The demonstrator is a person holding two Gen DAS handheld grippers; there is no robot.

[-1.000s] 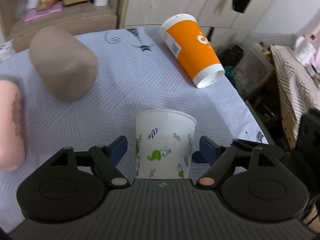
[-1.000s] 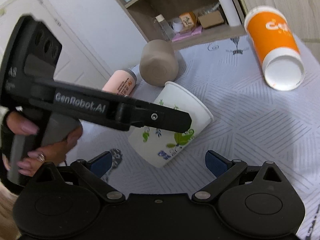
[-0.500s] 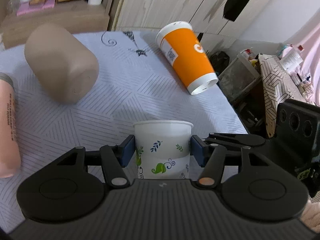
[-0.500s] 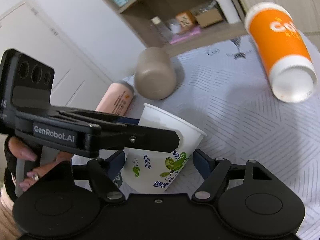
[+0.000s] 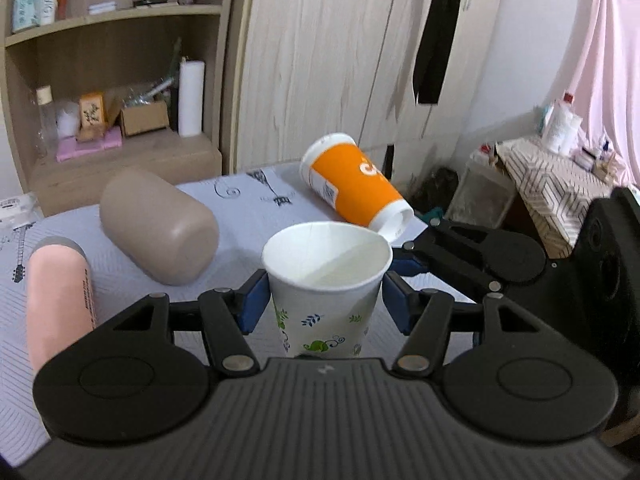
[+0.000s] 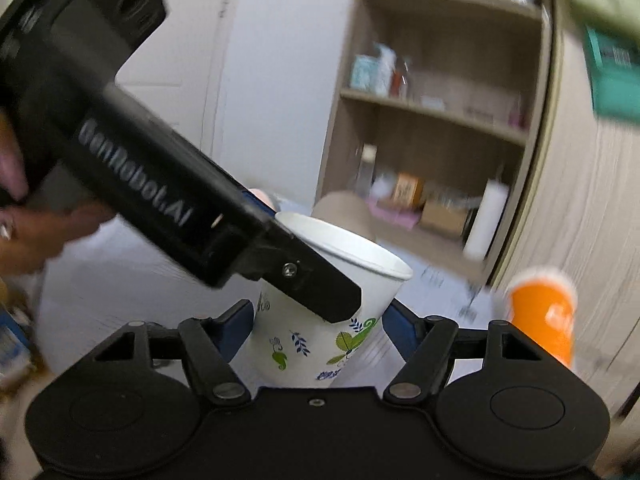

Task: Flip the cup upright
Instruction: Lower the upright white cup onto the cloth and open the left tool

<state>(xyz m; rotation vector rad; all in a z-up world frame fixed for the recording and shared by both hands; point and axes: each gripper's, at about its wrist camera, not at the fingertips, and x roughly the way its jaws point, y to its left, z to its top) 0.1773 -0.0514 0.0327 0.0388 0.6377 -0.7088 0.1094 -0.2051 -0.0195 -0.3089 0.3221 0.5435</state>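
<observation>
A white paper cup with green and blue leaf prints [image 5: 326,280] stands mouth up between the blue pads of my left gripper [image 5: 325,305], which is shut on it. The same cup [image 6: 320,320] sits between the blue pads of my right gripper [image 6: 318,330], which also closes on its sides. The left gripper's black body [image 6: 160,184] crosses the right wrist view in front of the cup. The right gripper's body [image 5: 500,256] shows at the right of the left wrist view.
On the patterned tablecloth [image 5: 248,208] lie an orange cup on its side [image 5: 356,188], a taupe cup on its side [image 5: 156,224] and a pink bottle [image 5: 60,296]. A wooden shelf unit [image 5: 112,80] and wardrobe doors [image 5: 320,60] stand behind. A cluttered side table [image 5: 560,184] is at the right.
The cup has turned from lying tilted to mouth up, with its open inside now visible. Both grippers closed on it and tipped up, so the views now look at the room rather than down at the table.
</observation>
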